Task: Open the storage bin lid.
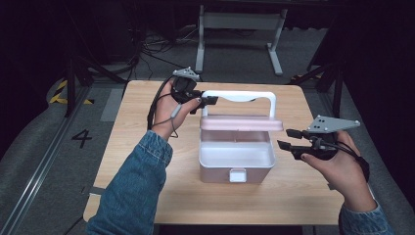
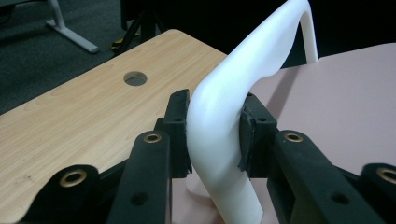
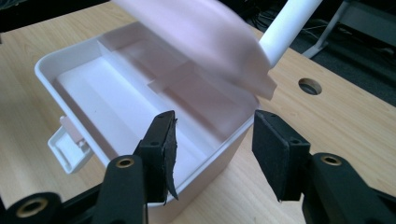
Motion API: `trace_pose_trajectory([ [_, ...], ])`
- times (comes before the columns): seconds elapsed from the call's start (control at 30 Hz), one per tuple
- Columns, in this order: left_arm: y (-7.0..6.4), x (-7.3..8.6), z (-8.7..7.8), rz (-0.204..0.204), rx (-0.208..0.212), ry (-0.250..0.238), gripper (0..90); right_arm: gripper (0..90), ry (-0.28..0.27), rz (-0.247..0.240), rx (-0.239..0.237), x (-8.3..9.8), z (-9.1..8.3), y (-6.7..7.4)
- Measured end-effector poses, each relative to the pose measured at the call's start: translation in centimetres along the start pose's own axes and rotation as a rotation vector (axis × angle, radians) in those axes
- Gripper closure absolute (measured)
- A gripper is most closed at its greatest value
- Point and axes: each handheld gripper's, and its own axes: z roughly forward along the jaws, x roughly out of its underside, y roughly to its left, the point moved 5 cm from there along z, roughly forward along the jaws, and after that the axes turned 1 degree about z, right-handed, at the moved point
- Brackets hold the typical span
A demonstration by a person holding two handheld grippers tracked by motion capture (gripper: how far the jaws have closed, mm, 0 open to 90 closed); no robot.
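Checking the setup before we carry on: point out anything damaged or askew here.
The pad on one finger of the right gripper looks torn and peeling at its lower edge. The pink box sits square, its lid raised by the left gripper clamping the white handle.

Lab: dark curtains, floor cables, hazard tape, floor number 4.

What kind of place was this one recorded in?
Probably a lab or recording workspace: a wooden table on grey floor, loose cables behind it, a floor marking "4", and dark surroundings.
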Motion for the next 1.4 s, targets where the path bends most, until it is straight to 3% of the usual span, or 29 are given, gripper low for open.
trace_pose_trajectory([
  [0.47,-0.2,0.1,-0.1,0.008,0.006,0.007,69.6,49.3,-0.027,-0.027,0.062,-1.5,2.0,-0.3],
  [0.7,-0.3,0.2,-0.4,0.044,-0.007,0.014,69.0,50.8,-0.046,-0.053,0.070,-2.0,2.3,0.0],
  [1.0,0.0,0.5,-2.3,0.065,-0.081,-0.033,51.4,53.6,-0.045,-0.060,0.094,-2.3,2.2,0.2],
  [1.13,0.2,0.9,-3.3,0.062,-0.098,-0.048,50.2,54.0,-0.043,-0.065,0.103,-2.5,2.2,0.1],
  [1.4,0.8,2.7,-5.0,0.067,-0.147,-0.030,48.8,55.9,-0.039,-0.064,0.112,-3.2,2.2,-0.2],
])
